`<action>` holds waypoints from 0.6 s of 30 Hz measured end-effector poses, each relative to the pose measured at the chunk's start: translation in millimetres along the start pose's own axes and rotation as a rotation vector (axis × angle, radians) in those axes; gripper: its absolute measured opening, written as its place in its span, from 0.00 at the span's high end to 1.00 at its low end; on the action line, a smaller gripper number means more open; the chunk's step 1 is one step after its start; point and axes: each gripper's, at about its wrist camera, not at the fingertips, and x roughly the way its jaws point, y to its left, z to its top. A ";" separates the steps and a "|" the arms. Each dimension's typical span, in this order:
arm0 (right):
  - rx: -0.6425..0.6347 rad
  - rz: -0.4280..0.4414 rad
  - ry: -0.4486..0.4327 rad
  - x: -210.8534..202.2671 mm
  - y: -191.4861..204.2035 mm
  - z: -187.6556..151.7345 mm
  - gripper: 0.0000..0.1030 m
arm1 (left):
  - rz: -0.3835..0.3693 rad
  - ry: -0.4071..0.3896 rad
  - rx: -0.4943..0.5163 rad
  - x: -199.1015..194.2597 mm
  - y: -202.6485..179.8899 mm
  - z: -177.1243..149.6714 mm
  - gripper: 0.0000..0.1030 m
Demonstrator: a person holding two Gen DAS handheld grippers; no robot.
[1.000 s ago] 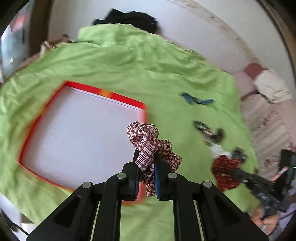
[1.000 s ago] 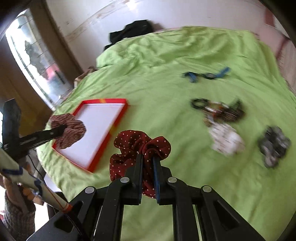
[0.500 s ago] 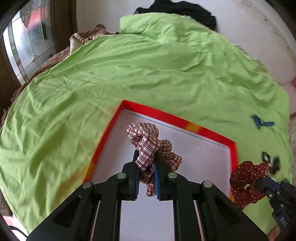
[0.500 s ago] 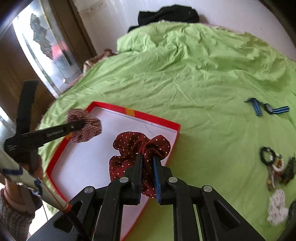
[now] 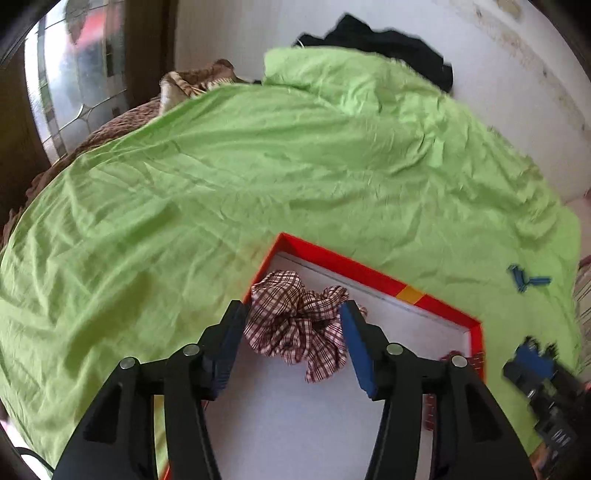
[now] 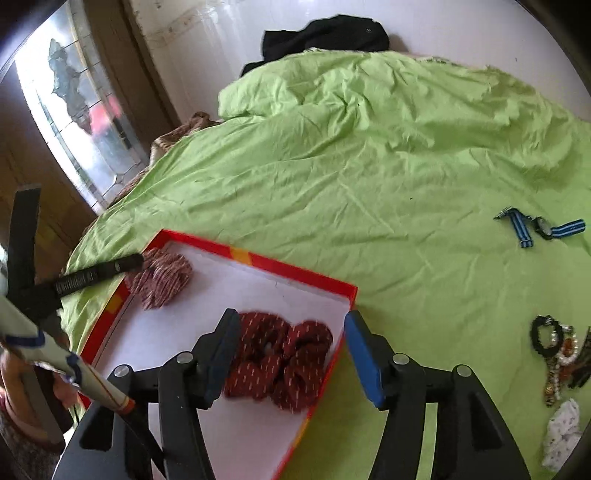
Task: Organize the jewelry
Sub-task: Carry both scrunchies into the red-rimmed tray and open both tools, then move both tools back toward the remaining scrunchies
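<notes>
A shallow red-rimmed box (image 5: 373, 275) with a white floor lies on the green bedsheet; it also shows in the right wrist view (image 6: 295, 271). My left gripper (image 5: 293, 334) is open over the box's far left corner, with a red-and-white checked scrunchie (image 5: 295, 325) lying between its jaws. My right gripper (image 6: 290, 349) is open over the box's right side, with a dark red dotted scrunchie (image 6: 280, 356) lying on the white floor between its jaws. The checked scrunchie (image 6: 162, 277) and the left gripper's finger (image 6: 96, 275) show in the right wrist view.
On the sheet to the right lie a blue striped watch (image 6: 543, 227), a pile of bracelets and beads (image 6: 556, 350) and a white scrunchie (image 6: 563, 432). Black clothing (image 6: 325, 35) lies at the far wall. A window (image 6: 70, 99) stands left.
Both grippers moved over the red box and opened. Each scrunchie, held before, now lies in the box between open jaws.
</notes>
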 end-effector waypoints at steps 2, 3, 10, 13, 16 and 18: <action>-0.041 0.037 0.023 -9.4 11.4 -12.3 0.39 | -0.019 -0.024 -0.036 -17.9 5.4 -4.6 0.48; -0.058 0.060 0.038 -11.1 17.2 -18.3 0.39 | -0.021 -0.031 -0.045 -24.2 7.3 -7.4 0.48; -0.146 0.085 0.181 23.8 46.9 -49.5 0.39 | 0.038 -0.113 -0.047 -83.3 10.1 -53.3 0.41; -0.097 0.035 0.193 51.0 39.7 -37.3 0.39 | 0.055 -0.125 -0.045 -97.0 11.4 -74.9 0.40; -0.045 0.024 0.169 52.5 27.7 -25.4 0.39 | 0.058 -0.103 -0.070 -101.0 13.3 -91.6 0.39; -0.010 0.078 0.130 31.3 22.3 -24.5 0.39 | 0.074 -0.101 -0.073 -103.4 12.4 -100.6 0.39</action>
